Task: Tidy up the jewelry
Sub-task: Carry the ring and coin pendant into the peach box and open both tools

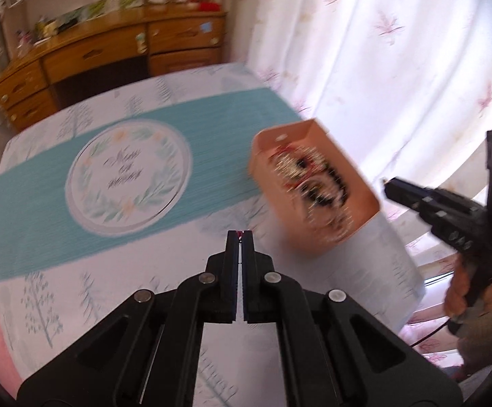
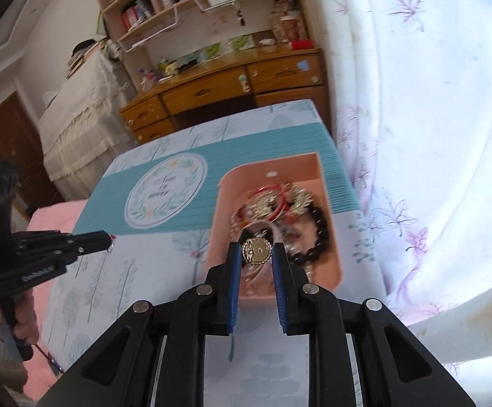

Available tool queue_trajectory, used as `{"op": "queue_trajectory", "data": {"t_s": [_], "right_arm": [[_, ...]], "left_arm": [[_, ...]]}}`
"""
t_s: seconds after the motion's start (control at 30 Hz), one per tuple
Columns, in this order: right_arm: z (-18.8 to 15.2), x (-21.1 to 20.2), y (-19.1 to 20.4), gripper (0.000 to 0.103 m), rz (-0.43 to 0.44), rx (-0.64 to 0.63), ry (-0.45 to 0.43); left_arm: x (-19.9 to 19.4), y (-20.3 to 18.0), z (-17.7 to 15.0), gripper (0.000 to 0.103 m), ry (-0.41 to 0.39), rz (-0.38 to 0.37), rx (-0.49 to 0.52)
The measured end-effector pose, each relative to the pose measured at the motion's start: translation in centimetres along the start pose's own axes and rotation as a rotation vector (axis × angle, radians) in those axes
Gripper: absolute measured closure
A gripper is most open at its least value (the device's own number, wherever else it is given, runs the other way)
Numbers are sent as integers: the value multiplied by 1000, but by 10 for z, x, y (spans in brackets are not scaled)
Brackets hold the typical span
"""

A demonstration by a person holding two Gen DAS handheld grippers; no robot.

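Observation:
A pink tray (image 2: pixel 225 203) full of tangled jewelry stands on the table; it shows blurred in the left wrist view (image 1: pixel 263 166). Inside lie a black bead bracelet (image 2: pixel 324 227), red cords (image 2: pixel 273 200) and gold pieces. My right gripper (image 2: pixel 257 252) is shut on a round gold pendant (image 2: pixel 257 251) and holds it over the tray's near end. My left gripper (image 1: pixel 241 234) is shut on a small red item (image 1: pixel 239 233), left of the tray over the table; it also shows in the right wrist view (image 2: pixel 110 239).
The table has a tree-print cloth (image 2: pixel 127 278) and a teal mat with a round floral emblem (image 2: pixel 166 195). A white flowered curtain (image 2: pixel 415 135) hangs close on the right. A wooden desk with drawers (image 2: pixel 219 88) stands behind.

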State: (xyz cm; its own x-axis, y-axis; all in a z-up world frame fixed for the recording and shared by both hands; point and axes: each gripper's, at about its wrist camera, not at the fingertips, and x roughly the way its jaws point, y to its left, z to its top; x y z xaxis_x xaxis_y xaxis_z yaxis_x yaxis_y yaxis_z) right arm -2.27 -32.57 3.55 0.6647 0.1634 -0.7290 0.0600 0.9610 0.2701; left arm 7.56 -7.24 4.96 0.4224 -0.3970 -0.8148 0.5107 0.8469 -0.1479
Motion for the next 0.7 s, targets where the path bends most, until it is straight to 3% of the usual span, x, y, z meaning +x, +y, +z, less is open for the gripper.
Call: {"op": "queue_trajectory", "data": {"t_s": [0.2,0.43,0.7], "right_arm": [[16,0,-22,85,-21,62,-14],[27,14,-31,85,-38,94,1],[32,35,-31,84,-24,143,41]], "left_arm": [[19,-36,57,103,-16,-115,29],[73,-55,99,103,63,-223,-24],[108,-66,103,99,133,-203,-50]]}}
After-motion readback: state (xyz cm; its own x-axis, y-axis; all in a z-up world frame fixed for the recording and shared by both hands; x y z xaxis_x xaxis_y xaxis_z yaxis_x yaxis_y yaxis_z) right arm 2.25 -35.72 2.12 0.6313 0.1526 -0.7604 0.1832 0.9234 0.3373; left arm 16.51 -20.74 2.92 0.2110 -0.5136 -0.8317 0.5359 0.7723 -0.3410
